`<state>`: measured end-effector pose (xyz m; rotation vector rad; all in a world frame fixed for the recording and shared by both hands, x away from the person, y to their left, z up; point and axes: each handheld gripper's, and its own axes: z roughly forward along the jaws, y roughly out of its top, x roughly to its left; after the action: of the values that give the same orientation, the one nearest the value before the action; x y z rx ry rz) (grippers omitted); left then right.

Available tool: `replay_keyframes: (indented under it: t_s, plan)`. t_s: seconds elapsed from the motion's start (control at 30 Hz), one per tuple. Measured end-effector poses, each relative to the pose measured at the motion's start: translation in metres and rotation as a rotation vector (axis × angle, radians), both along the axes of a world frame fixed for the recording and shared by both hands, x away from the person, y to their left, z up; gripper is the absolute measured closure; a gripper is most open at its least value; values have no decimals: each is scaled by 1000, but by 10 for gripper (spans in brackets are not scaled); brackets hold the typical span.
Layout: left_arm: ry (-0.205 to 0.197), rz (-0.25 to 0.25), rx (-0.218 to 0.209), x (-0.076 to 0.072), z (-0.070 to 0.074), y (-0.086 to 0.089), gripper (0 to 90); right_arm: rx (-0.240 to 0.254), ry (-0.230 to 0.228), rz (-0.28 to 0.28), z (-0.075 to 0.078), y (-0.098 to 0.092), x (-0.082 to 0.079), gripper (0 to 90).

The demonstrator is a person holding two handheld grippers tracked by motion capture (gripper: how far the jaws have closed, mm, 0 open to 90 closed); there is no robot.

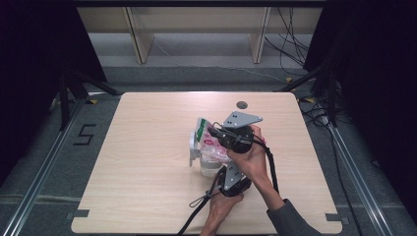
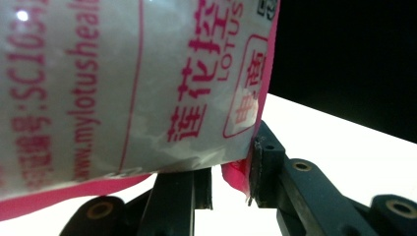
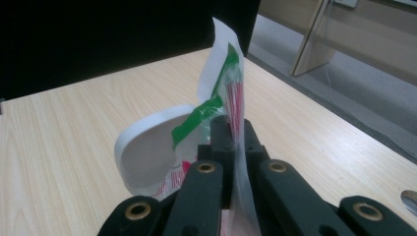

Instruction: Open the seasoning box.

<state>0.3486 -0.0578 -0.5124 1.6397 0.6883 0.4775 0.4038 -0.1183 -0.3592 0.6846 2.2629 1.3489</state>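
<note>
While both grippers clamp its edges, the plastic bag (image 2: 123, 88) reads "LOTUS" and "www.mylotushealt".

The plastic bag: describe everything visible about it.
The plastic bag is a thin, glossy pouch, whitish and translucent, with pink print, a pink edge and a green band near its top. It is crumpled and held up above the middle of the wooden table. The right hand-held gripper is shut on its upper film; the left hand-held gripper pinches its pink lower edge. A white bowl sits just beside it.
</note>
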Motion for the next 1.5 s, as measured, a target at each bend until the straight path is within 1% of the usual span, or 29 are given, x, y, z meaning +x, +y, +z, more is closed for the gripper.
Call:
replay_keyframes:
  t_s: [0.07,0.1,0.17,0.2,0.3,0.33,0.37,0.4,0.43,0.47,0.5,0.53,0.6,0.67,0.7,0.77,0.8,0.9,1.03,1.07,1.1,1.13,1.2,1.27,1.33,1.37,1.4,1.43,1.5]
  plan:
    - [1,0,-5,0,0,-1,740,-7,-3,-2,-1,2,1,900]
    - [5,7,-3,0,-1,-1,739,-19,15,-2,-2,3,0,900]
    - [3,7,-3,0,0,0,740,-16,16,0,-2,3,0,900]
    - [-1,8,1,0,0,0,740,0,13,-17,-1,2,-1,900]
    - [0,6,-3,-1,0,0,740,-3,-8,0,0,2,-1,900]
    - [6,6,2,0,-1,-1,740,-22,-6,0,-2,3,0,900]
    - [7,6,1,0,-1,-1,740,-16,9,-10,-3,3,1,900]
    - [5,5,-1,0,-1,-1,740,-12,24,0,-3,3,1,900]
    - [1,2,1,0,0,-1,740,4,36,-15,-2,2,-1,900]
    - [1,2,1,0,0,-1,740,4,36,-15,-2,2,-1,900]
    - [-2,9,1,-1,0,0,740,0,19,-9,1,0,-1,900]
    - [2,6,4,-1,0,0,740,15,10,-8,1,0,-1,900]
    - [5,5,2,0,-1,-1,739,3,12,-1,0,0,0,900]
    - [4,6,0,0,-1,-1,740,-3,39,-9,-3,2,0,900]
    - [3,7,0,0,-1,-1,740,9,36,-18,-2,2,-1,900]
    - [2,4,-4,0,0,-1,740,-1,10,2,0,0,0,900]
    - [4,5,-2,-1,0,-1,740,7,8,-18,-2,2,-1,900]
    - [3,5,-5,0,-1,-1,740,-10,26,-2,-2,3,0,900]
    - [0,3,-9,-1,0,-1,740,-5,20,-6,0,3,-2,900]
    - [2,5,-5,-1,-1,-1,740,-28,4,4,-2,4,-1,900]
    - [2,4,-8,0,-1,-1,741,-22,15,-7,-2,5,-2,900]
    - [1,6,-10,0,-1,-1,741,-17,8,-7,-2,5,-3,900]
    - [-1,8,-11,0,-1,0,742,-19,23,14,0,5,-4,900]
    - [0,8,-12,0,-1,0,741,-20,-2,9,-1,6,-3,900]
    - [2,6,-10,0,-1,-1,741,-16,4,6,-2,7,-3,900]
    - [2,5,-13,1,-1,-1,742,-29,6,18,-3,7,-2,900]
    - [0,4,-14,1,-1,-1,742,-23,-2,6,-3,8,-4,900]
    - [2,3,-13,1,-1,0,742,-25,14,1,-2,9,-6,900]
    - [3,3,-12,0,-1,0,742,-27,4,7,-2,9,-5,900]
